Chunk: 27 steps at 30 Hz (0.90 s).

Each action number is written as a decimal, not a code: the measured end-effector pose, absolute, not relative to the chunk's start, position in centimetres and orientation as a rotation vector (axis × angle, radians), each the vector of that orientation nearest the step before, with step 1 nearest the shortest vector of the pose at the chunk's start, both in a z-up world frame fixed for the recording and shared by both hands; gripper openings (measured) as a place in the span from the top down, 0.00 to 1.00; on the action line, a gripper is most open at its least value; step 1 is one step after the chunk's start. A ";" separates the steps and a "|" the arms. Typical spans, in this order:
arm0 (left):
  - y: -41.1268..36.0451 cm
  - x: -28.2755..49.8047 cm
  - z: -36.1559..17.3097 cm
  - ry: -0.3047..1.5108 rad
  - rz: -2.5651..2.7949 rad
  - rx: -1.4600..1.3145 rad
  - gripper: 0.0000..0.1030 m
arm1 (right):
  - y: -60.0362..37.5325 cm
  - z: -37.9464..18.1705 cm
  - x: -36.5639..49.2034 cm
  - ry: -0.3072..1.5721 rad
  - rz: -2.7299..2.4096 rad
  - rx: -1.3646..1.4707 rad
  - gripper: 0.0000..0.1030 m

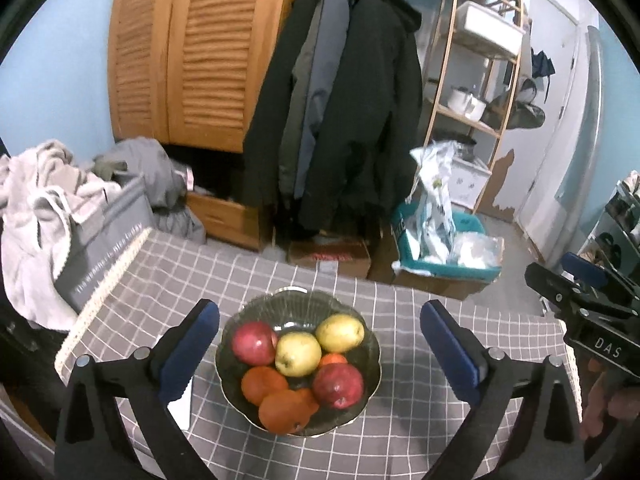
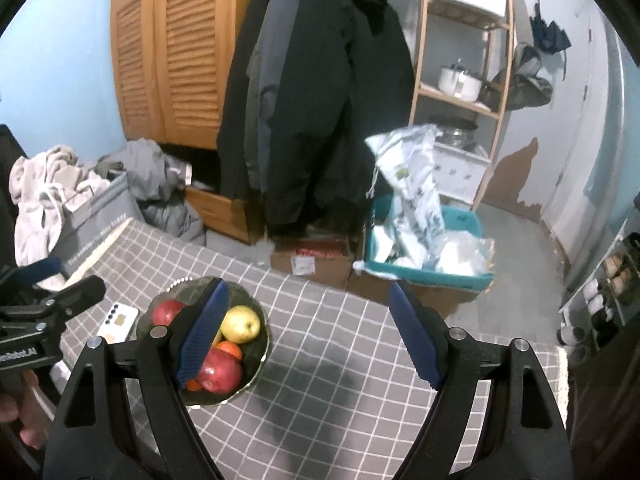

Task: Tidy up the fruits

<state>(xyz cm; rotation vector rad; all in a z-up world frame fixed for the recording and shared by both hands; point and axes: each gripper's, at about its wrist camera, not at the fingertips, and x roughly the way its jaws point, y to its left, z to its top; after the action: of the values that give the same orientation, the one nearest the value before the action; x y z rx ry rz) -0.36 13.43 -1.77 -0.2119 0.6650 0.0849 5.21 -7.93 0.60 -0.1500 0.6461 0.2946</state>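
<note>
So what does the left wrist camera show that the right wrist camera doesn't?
Only the left wrist view shows the whole bowl uncovered, with its oranges clearly visible. Only the right wrist view shows the phone lying beside the bowl, and shoes on a rack. Both show the yellow pear, red apples, checked tablecloth and hanging coats.

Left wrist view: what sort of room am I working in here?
Most likely a lived-in bedroom or entry corner of a home: coats hang beside a louvred wooden wardrobe, laundry is piled at left, and a fruit bowl sits on a checked tablecloth.
</note>
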 end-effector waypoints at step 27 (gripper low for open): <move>10.8 -3.6 3.4 0.539 0.098 -0.104 0.01 | -12.3 5.2 0.5 0.523 0.264 -0.076 0.21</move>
<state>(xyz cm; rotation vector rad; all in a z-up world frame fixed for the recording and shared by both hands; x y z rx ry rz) -3.57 10.80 3.37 -0.1036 0.5387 0.0983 0.49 -12.31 5.22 -0.0764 0.5229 0.2636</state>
